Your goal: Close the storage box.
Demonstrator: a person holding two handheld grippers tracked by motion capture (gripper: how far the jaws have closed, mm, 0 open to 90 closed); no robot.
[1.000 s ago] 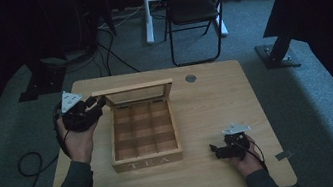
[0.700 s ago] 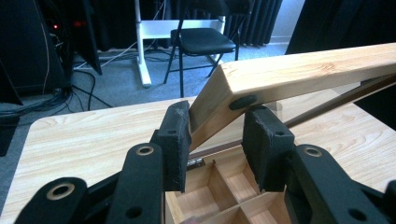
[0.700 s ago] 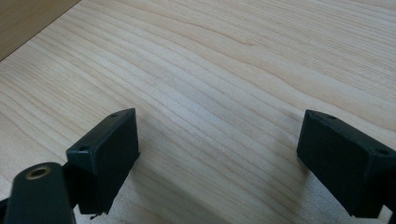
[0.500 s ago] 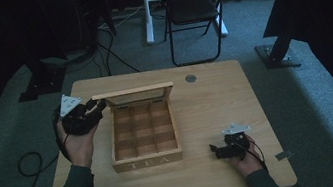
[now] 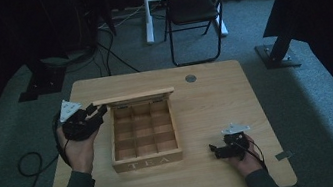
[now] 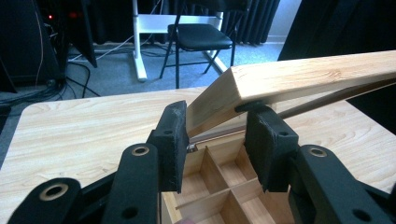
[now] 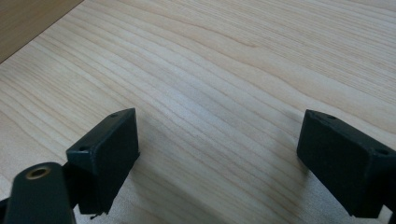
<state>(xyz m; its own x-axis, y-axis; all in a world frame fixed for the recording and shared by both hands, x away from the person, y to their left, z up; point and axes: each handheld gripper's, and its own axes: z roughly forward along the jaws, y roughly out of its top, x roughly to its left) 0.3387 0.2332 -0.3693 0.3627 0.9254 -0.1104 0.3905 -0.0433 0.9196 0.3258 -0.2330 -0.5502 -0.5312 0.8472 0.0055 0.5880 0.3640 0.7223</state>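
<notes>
- Tea box [image 5: 145,142] sat at the middle of the wooden table [image 5: 206,102], its nine compartments looking empty, "TEA" lettered on the wall nearest the person.
- Lid [image 5: 135,97] stood raised along the box's far edge, hinged there; from the left gripper view it hung tilted over the compartments, not fully back.
- Left gripper [image 6: 215,135] sat at the box's far-left corner, jaws either side of the lid's corner [image 6: 219,100]. One pad [image 6: 173,135] appeared to touch the wood; whether the grip was clenched could not be told.
- Right gripper [image 5: 228,148] rested on the table just right of the box's near corner, jaws spread wide, holding nothing.
- Judged step: swinging the lid on its hinge.
- To do it well: follow the hinge's arc, not a straight pull; keep hold near the corner light, so the box does not drag.
- Right gripper could steady the box's near wall if it shifts.
</notes>
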